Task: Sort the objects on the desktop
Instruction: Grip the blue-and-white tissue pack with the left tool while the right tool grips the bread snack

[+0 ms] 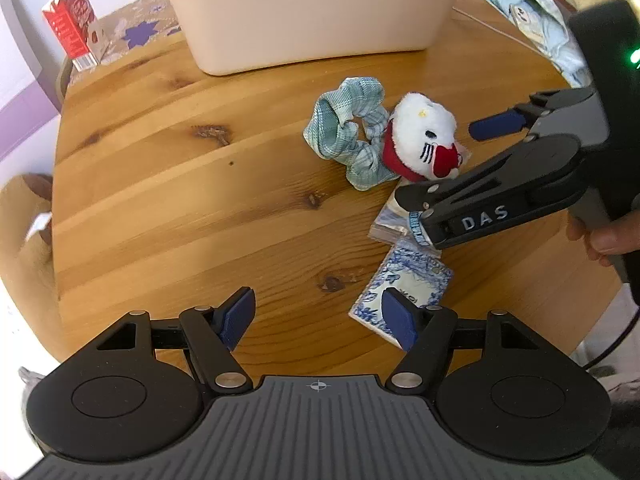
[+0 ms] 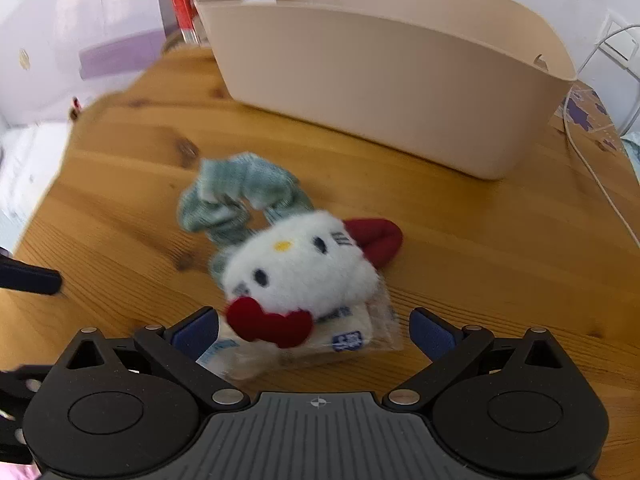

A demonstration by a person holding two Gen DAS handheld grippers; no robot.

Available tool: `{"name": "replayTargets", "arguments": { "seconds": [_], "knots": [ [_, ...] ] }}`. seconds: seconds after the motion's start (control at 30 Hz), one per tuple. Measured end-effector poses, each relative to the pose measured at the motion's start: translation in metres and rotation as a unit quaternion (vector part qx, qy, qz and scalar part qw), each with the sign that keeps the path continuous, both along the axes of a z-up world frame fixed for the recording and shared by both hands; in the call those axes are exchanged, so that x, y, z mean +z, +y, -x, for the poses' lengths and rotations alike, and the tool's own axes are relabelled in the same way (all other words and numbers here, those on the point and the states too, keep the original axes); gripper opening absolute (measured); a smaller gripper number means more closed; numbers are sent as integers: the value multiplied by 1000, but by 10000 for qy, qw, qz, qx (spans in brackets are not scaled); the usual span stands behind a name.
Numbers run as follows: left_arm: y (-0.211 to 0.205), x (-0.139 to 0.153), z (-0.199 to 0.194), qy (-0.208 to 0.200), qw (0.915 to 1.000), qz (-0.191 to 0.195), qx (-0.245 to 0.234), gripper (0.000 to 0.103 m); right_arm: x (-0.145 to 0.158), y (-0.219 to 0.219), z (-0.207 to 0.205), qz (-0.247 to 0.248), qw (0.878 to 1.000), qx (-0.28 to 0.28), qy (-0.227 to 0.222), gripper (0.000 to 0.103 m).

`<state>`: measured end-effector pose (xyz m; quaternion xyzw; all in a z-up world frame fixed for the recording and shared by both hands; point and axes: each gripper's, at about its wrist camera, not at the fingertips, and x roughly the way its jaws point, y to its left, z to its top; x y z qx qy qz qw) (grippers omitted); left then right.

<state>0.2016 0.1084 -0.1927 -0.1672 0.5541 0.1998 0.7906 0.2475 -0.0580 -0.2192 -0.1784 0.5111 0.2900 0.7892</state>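
Right in the middle of the wooden desk (image 1: pixel 168 184) sits a little cluster of stuff waiting to be sorted, and the big beige bin (image 1: pixel 312 16) stands at the far edge, which I'd guess is where it all ends up. The right tongs (image 2: pixel 312 330) are spread wide and lined up on either side of the white cat plush (image 2: pixel 300 268), so that looks like the pick in hand, though nothing is pinched yet. The plush is fluffy white with a yellow nose, black eyes and whiskers, plus red trim near and far of the face. It's lying partly on a clear plastic packet (image 2: pixel 360 336), so a low grab might drag the packet along too. Touching its far left side is a teal gingham scrunchie (image 2: pixel 240 200), all ruffled and floppy. From the left wrist view, the left tongs (image 1: pixel 318 316) are also apart and hold nothing, hanging over the near part of the desk with the right pad over a blue-and-white patterned card (image 1: pixel 404 280). Probably just parked out of the way. A red carton (image 1: pixel 74 20) stands off at the far left corner.
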Motion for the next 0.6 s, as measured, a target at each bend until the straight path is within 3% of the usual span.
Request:
{"name": "replayTargets", "arguments": {
  "seconds": [0.13,0.47,0.6],
  "knots": [
    [-2,-2,-2,-109,9996,260,-5,71,-1,-10,-2,43,10000,-3,60,103],
    [-18,-9,-21,-70,9982,389,-456,71,-5,-52,-2,464,9988,-175,18,103],
    [-25,-13,-24,-45,9983,410,-420,71,-3,-67,-8,482,9981,-371,37,103]
  ]
}}
